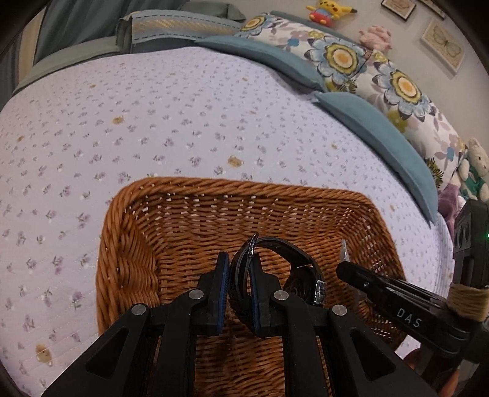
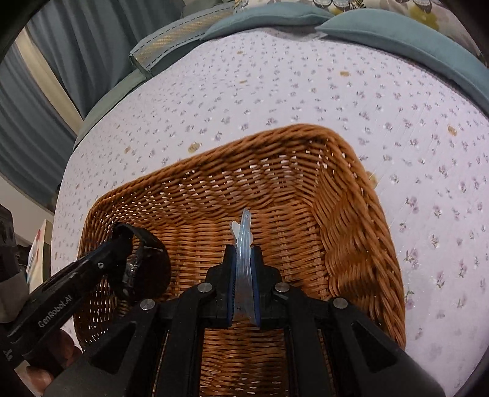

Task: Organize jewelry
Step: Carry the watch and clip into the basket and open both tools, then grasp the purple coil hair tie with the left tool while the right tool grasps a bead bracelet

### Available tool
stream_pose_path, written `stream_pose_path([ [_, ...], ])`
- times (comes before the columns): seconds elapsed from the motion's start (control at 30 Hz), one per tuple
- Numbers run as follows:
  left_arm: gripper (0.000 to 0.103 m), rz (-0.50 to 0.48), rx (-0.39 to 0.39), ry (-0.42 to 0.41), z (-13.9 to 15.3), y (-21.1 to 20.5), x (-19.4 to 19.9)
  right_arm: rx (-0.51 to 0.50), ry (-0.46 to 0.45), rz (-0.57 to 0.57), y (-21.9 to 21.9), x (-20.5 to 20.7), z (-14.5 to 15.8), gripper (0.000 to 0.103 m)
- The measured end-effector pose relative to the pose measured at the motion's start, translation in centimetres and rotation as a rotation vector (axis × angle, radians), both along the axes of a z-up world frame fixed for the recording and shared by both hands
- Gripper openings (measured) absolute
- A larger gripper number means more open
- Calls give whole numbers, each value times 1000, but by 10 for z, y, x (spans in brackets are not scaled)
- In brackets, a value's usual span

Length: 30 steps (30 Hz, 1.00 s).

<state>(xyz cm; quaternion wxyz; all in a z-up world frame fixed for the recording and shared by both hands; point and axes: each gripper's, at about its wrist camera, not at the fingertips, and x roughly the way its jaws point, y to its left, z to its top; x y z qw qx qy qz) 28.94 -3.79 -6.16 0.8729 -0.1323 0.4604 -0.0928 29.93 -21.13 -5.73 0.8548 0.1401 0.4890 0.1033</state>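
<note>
One woven basket (image 1: 195, 213) stood on the bed cover (image 1: 152, 107), and both grippers hung over its inside. The left gripper (image 1: 240, 268) had its two jaws drawn narrow on the strap of one black watch (image 1: 293, 253); the strap loop rose between the pads and bent toward 3 o'clock, where the watch case with its metal edge hung just beside the right pad. In the right wrist view the right gripper (image 2: 243, 259) held one pale, see-through hair clip (image 2: 243, 232) with its two jaws nearly together, the clip's tip pointing to 12 o'clock above the basket floor. From there the left gripper and the watch appeared at 9 o'clock, low over the basket's left side. Two teal pillows (image 1: 269, 58) lay at the cover's far edge, toward 1 o'clock in the left wrist view, and four soft toys (image 1: 330, 12) sat beyond them.
</note>
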Motion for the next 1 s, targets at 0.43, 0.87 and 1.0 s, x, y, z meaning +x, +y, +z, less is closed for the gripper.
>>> stream_pose_path([
  [0.43, 44, -40, -41, -63, 30, 13, -26, 50, -18, 25, -10, -20, 14, 25],
  [0.87, 44, -48, -133, -237, 90, 62, -162, 95, -196, 83, -17, -142, 69, 28],
  [1.0, 44, -39, -143, -252, 88, 71, -193, 116, -219, 83, -26, -174, 69, 28],
])
